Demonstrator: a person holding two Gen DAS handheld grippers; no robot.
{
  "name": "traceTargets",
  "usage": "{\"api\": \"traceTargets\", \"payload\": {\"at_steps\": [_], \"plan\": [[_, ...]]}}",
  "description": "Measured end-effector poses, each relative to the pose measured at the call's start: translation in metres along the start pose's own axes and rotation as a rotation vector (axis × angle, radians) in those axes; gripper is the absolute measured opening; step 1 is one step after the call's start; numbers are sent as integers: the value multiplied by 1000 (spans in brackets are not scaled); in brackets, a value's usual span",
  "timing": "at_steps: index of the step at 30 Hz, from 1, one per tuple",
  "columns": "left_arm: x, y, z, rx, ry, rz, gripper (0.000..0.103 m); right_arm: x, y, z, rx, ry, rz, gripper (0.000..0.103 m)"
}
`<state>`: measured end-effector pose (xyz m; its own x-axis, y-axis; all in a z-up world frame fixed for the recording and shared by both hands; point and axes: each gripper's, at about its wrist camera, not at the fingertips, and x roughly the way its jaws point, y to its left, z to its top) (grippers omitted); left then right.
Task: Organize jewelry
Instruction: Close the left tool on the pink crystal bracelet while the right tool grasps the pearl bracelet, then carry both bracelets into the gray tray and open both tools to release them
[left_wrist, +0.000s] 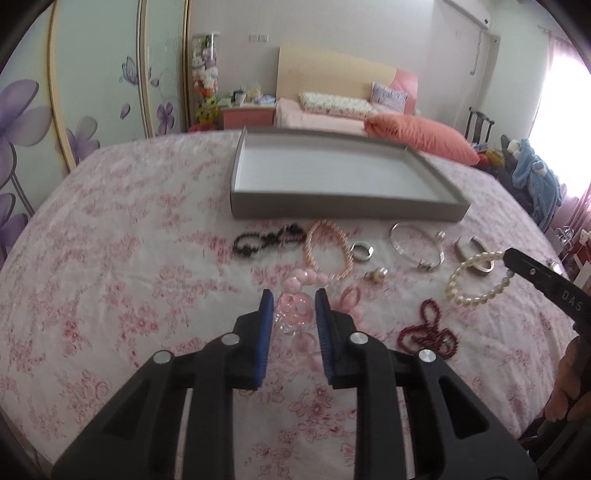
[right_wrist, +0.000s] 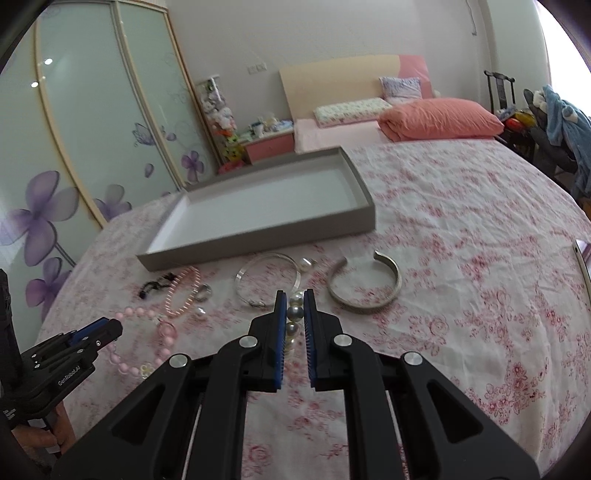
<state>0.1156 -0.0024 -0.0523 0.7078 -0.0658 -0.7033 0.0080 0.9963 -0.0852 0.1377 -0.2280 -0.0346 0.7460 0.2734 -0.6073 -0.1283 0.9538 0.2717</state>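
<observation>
My left gripper (left_wrist: 293, 299) is shut on a pink and clear bead necklace (left_wrist: 295, 314), which trails down onto the floral sheet. From the right wrist view, the left gripper (right_wrist: 110, 328) holds the pink necklace (right_wrist: 136, 314) at one end. The right gripper (right_wrist: 295, 295) is shut on a white pearl bracelet (right_wrist: 295, 312). Seen from the left, that pearl bracelet (left_wrist: 476, 280) hangs from the right gripper (left_wrist: 509, 258). Behind the jewelry sits a grey tray (left_wrist: 347, 206) with nothing in it.
On the sheet lie a black bead bracelet (left_wrist: 269, 238), a pink pearl bracelet (left_wrist: 327, 254), a silver ring (left_wrist: 362, 251), a silver bangle (left_wrist: 417, 243), a silver cuff (right_wrist: 365, 284) and a dark red bead strand (left_wrist: 428, 332). A person's hand (left_wrist: 569, 387) shows at right.
</observation>
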Motion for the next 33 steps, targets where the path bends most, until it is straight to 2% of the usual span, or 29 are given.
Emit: {"api": "traceTargets", "payload": {"at_steps": [11,25,33], "plan": [[-35,-12,10,28,-129,-36,23,-16,15,9,-26,-64,56,10],[-51,-18,23,31,-193,-34,23,-22,30,21,-64,-113,84,10],[-54,-26,51,65,-243,-9,23,-26,40,48,-106,-193,79,10]]}}
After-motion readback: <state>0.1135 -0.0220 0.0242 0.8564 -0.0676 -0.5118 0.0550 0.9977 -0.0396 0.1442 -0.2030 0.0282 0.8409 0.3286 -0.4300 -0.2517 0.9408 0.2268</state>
